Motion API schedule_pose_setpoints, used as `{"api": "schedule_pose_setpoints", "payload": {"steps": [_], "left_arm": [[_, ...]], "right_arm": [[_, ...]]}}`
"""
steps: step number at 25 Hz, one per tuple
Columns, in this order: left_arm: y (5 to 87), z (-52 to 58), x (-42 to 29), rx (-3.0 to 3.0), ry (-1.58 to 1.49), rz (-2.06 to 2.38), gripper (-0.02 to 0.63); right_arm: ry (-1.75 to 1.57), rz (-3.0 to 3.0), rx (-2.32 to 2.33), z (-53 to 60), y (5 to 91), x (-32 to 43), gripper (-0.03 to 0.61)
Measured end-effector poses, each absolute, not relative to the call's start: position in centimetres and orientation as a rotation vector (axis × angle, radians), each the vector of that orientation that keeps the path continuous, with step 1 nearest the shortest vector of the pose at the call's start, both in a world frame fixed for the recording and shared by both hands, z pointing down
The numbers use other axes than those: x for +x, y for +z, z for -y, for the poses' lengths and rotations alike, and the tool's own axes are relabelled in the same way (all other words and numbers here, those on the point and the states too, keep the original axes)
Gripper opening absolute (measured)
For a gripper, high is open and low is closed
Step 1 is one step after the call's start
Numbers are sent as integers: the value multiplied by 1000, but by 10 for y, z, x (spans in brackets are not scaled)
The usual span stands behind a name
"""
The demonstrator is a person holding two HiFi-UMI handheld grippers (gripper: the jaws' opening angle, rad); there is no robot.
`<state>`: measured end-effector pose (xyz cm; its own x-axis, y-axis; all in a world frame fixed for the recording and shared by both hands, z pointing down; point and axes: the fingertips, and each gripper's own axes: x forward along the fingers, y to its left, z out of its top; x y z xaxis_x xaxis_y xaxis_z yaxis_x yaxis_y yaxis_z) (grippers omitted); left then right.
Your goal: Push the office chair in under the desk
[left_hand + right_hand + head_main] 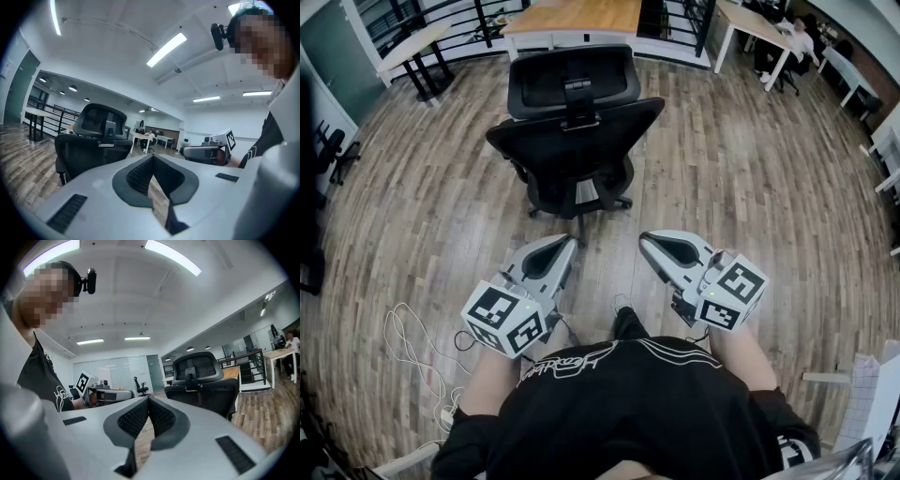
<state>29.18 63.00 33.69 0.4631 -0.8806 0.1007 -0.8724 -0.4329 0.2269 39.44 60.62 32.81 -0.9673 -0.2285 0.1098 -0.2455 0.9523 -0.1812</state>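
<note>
A black office chair (574, 131) stands on the wood floor with its back toward me, a short way out from the wooden desk (575, 19) at the top of the head view. My left gripper (563, 246) and right gripper (651, 241) hover side by side near my body, both shut and holding nothing, short of the chair. The chair's back (93, 140) fills the left of the left gripper view. In the right gripper view the chair (201, 380) is at centre right. Each gripper view shows the other gripper (206, 151) (101, 393) beside it.
More desks stand at the back left (412, 47) and back right (755, 23), where a person (802, 42) sits. Cables (412, 347) lie on the floor at my left. A black railing (487, 14) runs behind the desk. Open wood floor surrounds the chair.
</note>
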Motion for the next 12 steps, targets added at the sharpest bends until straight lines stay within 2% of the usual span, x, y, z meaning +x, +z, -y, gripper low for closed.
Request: {"api": "schedule_pose_setpoints", "payload": {"steps": [12], "left_arm": [[344, -605, 294, 2453, -32, 1529, 8]], "right_arm": [[346, 3029, 411, -577, 328, 403, 41]]}}
